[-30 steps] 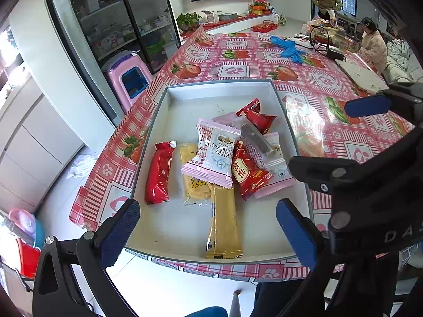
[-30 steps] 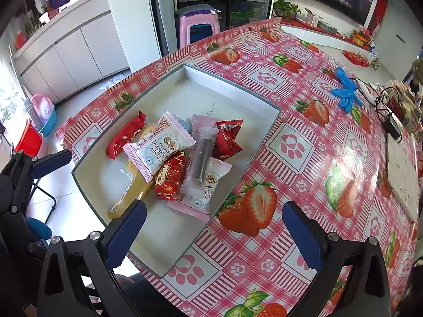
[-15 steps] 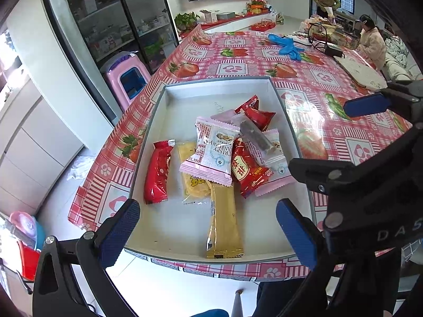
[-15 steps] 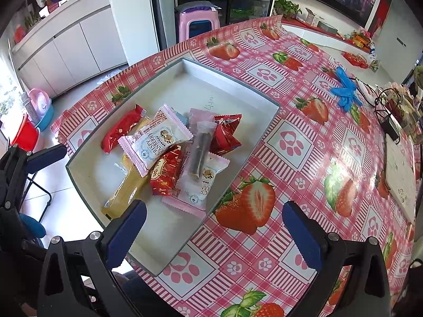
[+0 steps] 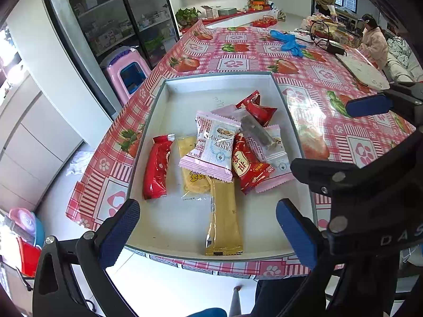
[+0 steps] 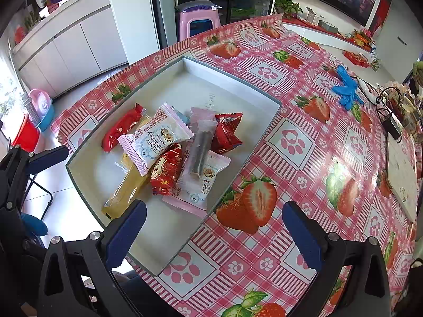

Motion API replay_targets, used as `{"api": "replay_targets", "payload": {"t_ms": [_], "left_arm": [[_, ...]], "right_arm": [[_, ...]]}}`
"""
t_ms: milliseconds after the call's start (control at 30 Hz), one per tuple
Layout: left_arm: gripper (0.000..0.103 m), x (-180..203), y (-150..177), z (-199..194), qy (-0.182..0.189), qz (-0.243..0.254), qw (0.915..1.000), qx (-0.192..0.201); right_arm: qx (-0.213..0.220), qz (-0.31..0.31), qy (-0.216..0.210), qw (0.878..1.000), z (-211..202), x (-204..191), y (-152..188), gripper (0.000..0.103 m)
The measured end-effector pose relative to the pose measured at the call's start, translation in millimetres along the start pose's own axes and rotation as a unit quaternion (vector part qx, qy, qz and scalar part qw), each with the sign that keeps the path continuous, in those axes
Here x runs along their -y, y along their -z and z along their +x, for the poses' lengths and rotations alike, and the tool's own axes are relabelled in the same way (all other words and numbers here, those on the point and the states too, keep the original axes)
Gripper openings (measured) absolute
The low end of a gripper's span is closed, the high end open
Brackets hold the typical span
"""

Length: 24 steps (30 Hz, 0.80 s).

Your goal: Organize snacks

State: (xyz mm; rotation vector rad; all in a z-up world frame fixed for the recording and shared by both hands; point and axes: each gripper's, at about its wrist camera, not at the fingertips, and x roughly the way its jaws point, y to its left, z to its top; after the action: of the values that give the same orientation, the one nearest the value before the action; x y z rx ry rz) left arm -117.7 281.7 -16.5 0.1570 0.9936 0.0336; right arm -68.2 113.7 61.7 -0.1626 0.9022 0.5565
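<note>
Pink-and-red strawberry oilcloth covers the table (image 6: pixel 304 121) in front of you, and on it, at the near edge, sits a shallow grey tray (image 5: pixel 169 89) holding all the snacks in a loose heap. Your left gripper (image 5: pixel 207 227) hangs above the tray's near rim with its jaws spread wide and nothing between them; your right gripper (image 6: pixel 214 229) hovers over the tray's near right corner, jaws likewise wide apart and empty. On top of the heap lies a pink-edged cranberry crisp packet (image 5: pixel 214 145), overlapping a yellow biscuit packet (image 5: pixel 190 177) and a long gold stick sachet (image 5: pixel 224 219) that points toward you. A red bar wrapper (image 5: pixel 157 169) lies apart on the left side of the tray. To the right of the cranberry packet rests a red packet with Chinese lettering (image 5: pixel 249 167), on a second pink-edged packet (image 6: pixel 201 185), with a clear sleeve holding a dark bar (image 6: pixel 199 150) across it. Behind those sits a crumpled red pouch (image 5: pixel 257 107). Blue gloves (image 6: pixel 346 88) lie well away across the table.
</note>
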Motion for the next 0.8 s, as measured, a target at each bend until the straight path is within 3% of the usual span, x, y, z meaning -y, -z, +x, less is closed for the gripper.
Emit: {"api": "replay_targets", "payload": {"t_ms": [800], "left_arm": [[0.103,-3.0,0.1,6.9,-0.001,-0.006,1.0000,-0.006]], "right_arm": [[-0.007,-0.002,-0.002,1.000,7.2,-0.4,1.3,0.103]]}}
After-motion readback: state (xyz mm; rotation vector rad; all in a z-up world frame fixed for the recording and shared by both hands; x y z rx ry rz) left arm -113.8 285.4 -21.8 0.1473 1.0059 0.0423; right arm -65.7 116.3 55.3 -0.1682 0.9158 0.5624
